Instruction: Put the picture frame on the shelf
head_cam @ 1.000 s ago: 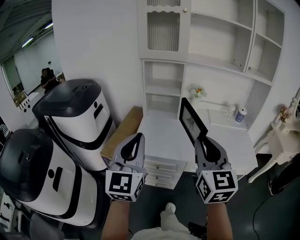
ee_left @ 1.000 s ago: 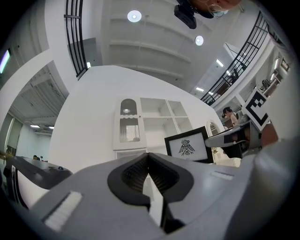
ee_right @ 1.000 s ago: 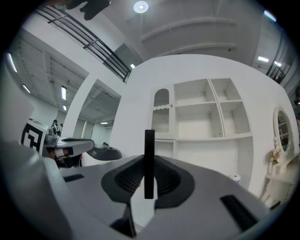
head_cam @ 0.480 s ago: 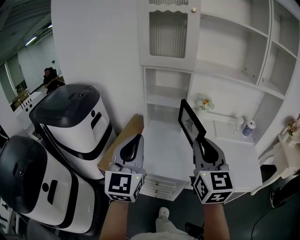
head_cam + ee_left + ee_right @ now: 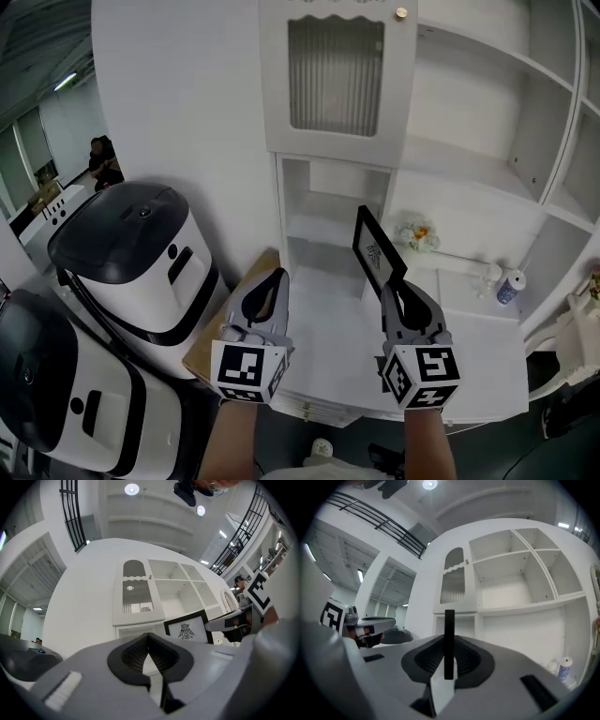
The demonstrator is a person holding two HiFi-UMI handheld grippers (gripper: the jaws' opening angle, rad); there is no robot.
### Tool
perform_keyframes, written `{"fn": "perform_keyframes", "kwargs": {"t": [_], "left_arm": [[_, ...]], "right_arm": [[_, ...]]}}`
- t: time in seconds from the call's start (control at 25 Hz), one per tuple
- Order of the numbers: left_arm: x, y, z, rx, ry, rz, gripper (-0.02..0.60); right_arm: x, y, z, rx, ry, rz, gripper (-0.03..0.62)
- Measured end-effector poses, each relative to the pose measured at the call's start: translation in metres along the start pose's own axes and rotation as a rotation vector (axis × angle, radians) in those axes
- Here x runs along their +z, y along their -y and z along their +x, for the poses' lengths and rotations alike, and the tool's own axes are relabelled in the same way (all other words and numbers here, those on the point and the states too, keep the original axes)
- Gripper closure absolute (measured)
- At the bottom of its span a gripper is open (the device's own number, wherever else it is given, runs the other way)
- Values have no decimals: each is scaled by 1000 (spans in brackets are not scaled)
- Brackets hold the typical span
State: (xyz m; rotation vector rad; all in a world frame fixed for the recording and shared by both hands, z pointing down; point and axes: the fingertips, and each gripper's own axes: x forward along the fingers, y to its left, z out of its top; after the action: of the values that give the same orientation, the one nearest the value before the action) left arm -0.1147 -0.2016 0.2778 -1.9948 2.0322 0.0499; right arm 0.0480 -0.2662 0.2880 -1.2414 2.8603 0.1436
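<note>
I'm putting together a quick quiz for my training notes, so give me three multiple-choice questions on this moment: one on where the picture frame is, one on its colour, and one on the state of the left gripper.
1. Where is the picture frame?
A) clamped in the right gripper
B) lying flat on the desk
C) standing on the top shelf

2. What colour is its border?
A) white
B) black
C) brown

3. How does the left gripper stand?
A) shut on the frame
B) jaws wide apart
C) jaws together, nothing between them

Answers:
1 A: the right gripper view shows the frame's edge pinched between the jaws.
2 B: a black border runs round a white picture.
3 C: the left gripper view shows its pads meeting with nothing between.
</note>
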Motion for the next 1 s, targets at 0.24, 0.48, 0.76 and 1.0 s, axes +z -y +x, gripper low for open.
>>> {"fn": "perform_keyframes", "kwargs": {"t": [0.24,0.48,0.76,1.0], "left_arm": [[-16,-12,48,31,-4,-4,572],[-30,-14,76,27,-21,-9,572],[-44,-15,101,-3,-26,-28,572],[-50,-27,123,-64,-16,-31,572]], "right_arm": [[-10,27,51,10,-18,-6,534],[-17,44,78,0,-29,-2,534],[-25,54,95,-24,-40,3,534],[-27,60,114,-84,-49,12,534]]}}
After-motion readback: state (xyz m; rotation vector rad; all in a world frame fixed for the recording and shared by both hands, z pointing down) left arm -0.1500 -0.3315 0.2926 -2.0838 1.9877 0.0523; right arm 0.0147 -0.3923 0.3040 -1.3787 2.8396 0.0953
